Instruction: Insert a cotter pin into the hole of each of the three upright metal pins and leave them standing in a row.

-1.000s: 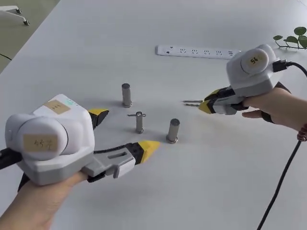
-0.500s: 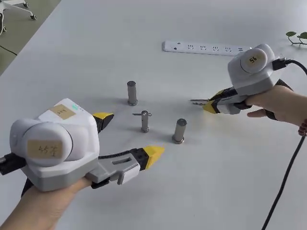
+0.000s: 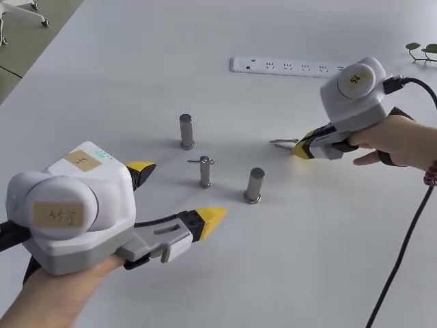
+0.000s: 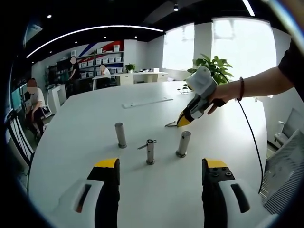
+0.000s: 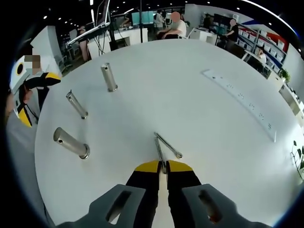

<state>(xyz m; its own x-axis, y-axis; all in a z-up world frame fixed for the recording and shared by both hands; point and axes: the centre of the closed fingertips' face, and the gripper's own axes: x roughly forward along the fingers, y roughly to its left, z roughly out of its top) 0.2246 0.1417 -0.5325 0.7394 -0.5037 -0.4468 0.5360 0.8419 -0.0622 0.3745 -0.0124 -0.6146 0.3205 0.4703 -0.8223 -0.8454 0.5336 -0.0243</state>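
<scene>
Three upright metal pins stand in a slanted row on the white table: a far one (image 3: pixel 186 131), a middle one (image 3: pixel 205 171) and a near-right one (image 3: pixel 254 185). A cotter pin (image 3: pixel 201 162) sits crosswise through the top of the middle pin (image 4: pixel 150 152). The other two pins (image 4: pixel 120 135) (image 4: pixel 183 144) have bare tops. My right gripper (image 3: pixel 304 149) hovers right of the row, shut on a second cotter pin (image 5: pixel 164 147) that points toward the pins. My left gripper (image 3: pixel 176 193) is open and holds nothing, just short of the row on the near-left side.
A white power strip (image 3: pixel 287 67) lies at the back of the table, and a small plant (image 3: pixel 423 49) stands at the far right. The right gripper's black cable (image 3: pixel 403 253) trails down the right side. People sit at desks beyond the table (image 5: pixel 178 21).
The head view has shifted slightly. Both grippers stay in nearly the same places, and the right one still holds the cotter pin. The three pins have not moved.
</scene>
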